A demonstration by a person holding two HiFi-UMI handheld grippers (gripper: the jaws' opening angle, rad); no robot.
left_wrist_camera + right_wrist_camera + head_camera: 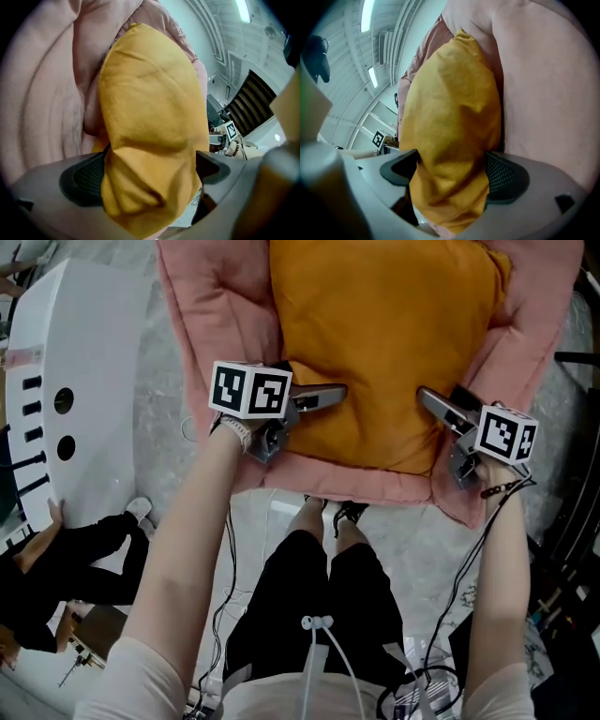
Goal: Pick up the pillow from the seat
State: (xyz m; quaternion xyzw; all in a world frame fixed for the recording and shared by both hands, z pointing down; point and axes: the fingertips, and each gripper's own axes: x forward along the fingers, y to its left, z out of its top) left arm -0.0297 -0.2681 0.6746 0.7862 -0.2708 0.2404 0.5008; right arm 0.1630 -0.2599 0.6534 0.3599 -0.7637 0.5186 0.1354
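Observation:
An orange pillow [380, 343] lies on the pink quilted seat [216, 296]. My left gripper [328, 395] is shut on the pillow's near left corner, and my right gripper [433, 404] is shut on its near right corner. In the left gripper view the orange pillow [150, 122] is bunched between both pads [86, 180] of my left gripper [150, 176]. The right gripper view shows the pillow [450, 122] pinched the same way in my right gripper [452, 176], creased against the pads [504, 176]. The pink seat [548, 89] rises behind it.
A white cabinet [70, 381] stands at the left, with a person in black [66, 559] beside it. The seat's front edge [375, 488] is just below the grippers. Cables [469, 587] hang by my right arm over a pale floor [272, 512].

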